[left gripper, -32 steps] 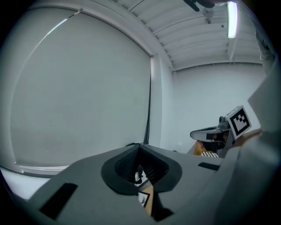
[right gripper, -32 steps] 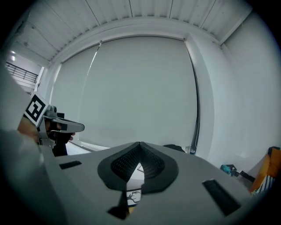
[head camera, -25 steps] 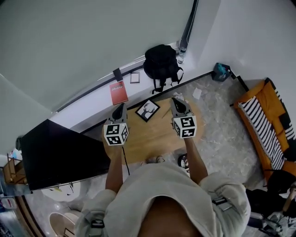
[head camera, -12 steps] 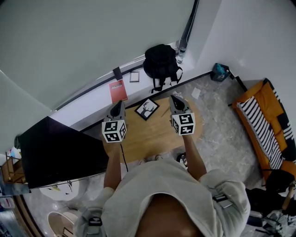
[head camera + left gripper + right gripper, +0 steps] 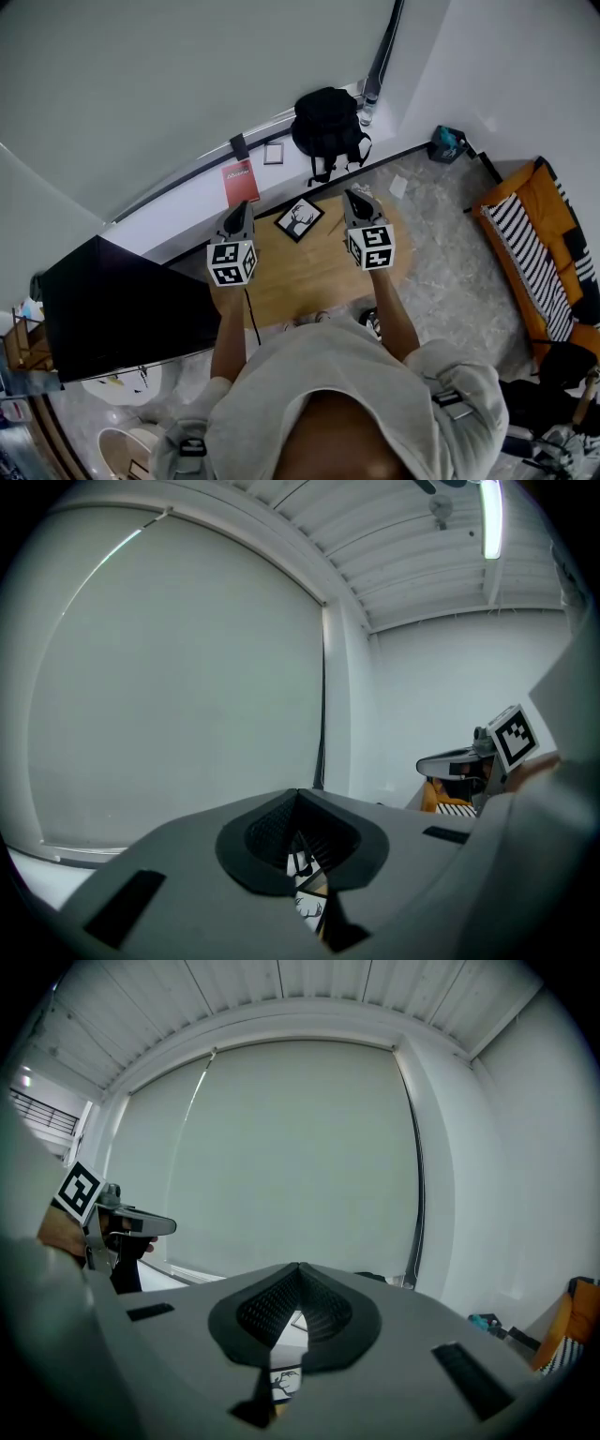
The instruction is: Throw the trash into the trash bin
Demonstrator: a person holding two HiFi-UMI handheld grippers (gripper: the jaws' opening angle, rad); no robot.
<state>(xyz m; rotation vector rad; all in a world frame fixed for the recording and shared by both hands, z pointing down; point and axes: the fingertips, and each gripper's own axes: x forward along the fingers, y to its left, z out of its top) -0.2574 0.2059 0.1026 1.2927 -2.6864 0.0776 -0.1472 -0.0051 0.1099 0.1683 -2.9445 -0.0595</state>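
Though contents aren't clear, poss. bin (image 5: 111, 448) btm-left.

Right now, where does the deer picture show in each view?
Head view: deer picture at centre, on the table.
Left gripper view: deer picture at bottom centre, a sliver in the gap under the left gripper's shut tongs.
Right gripper view: deer picture at bottom centre, under the right gripper's shut tongs.
Shared landmark: the dark strip at the blind's edge.
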